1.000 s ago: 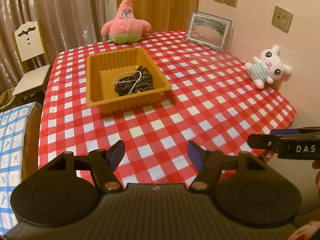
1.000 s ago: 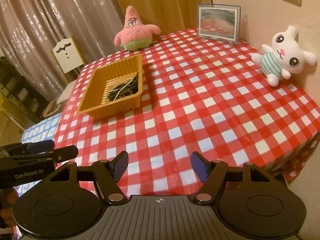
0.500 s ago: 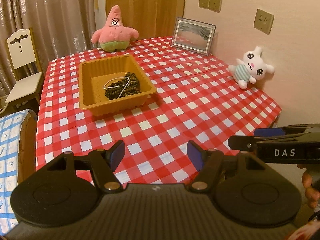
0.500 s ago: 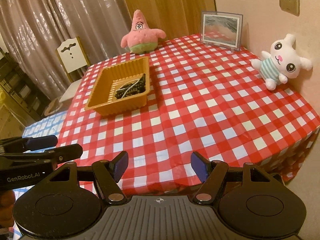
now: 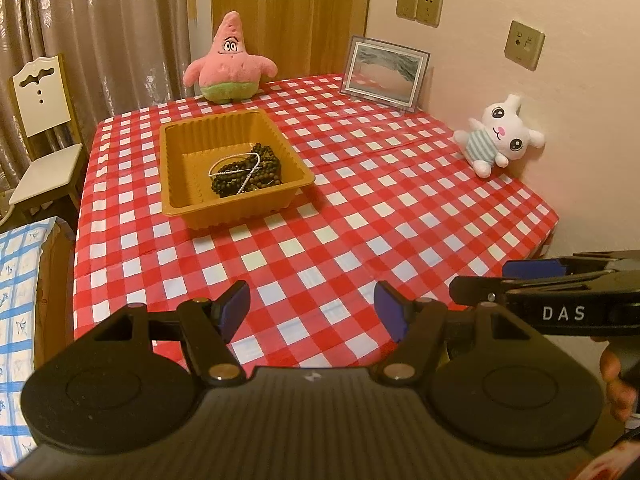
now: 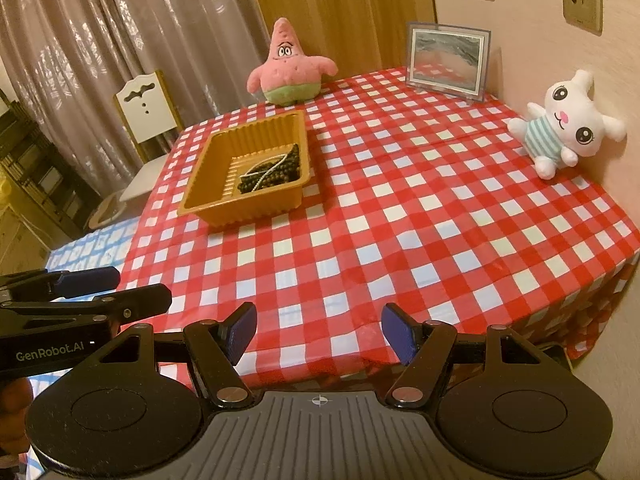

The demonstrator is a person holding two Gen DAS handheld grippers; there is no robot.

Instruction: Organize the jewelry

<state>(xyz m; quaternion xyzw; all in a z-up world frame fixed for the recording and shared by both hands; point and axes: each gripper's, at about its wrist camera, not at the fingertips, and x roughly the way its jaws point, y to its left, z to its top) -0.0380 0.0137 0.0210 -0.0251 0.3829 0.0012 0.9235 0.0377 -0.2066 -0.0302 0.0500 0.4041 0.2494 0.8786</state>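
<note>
A: Biggest thing first?
B: Worktop (image 5: 360, 216), under a red-and-white checked cloth, pushed against a pale wall (image 5: 480, 8) on its right side. Curtains (image 5: 100, 20) behind, a white chair (image 5: 40, 120) at the far left corner.

A: On it?
B: Orange tray (image 5: 176, 176), left of centre, well apart from everything else. Behind it, at the far edge, a pink starfish plush (image 5: 230, 62). Picture frame (image 5: 384, 72) upright at the far right, near the wall. White bunny plush (image 5: 498, 140) leaning on the wall, on the right edge.

A: The jewelry?
B: All in the tray. Dark bead strands (image 5: 250, 176) heaped in its near right corner, a thin pale chain (image 5: 240, 170) lying across them. Right wrist view shows the same heap (image 6: 272, 172).

A: Grippers?
B: Both off the near edge, side by side, over the cloth, touching nothing. Left gripper (image 5: 312, 310): jaws wide, nothing between the blue pads (image 5: 236, 306). Right gripper (image 6: 318, 330): jaws wide too, nothing held. Each shows at the edge of the other's view.
</note>
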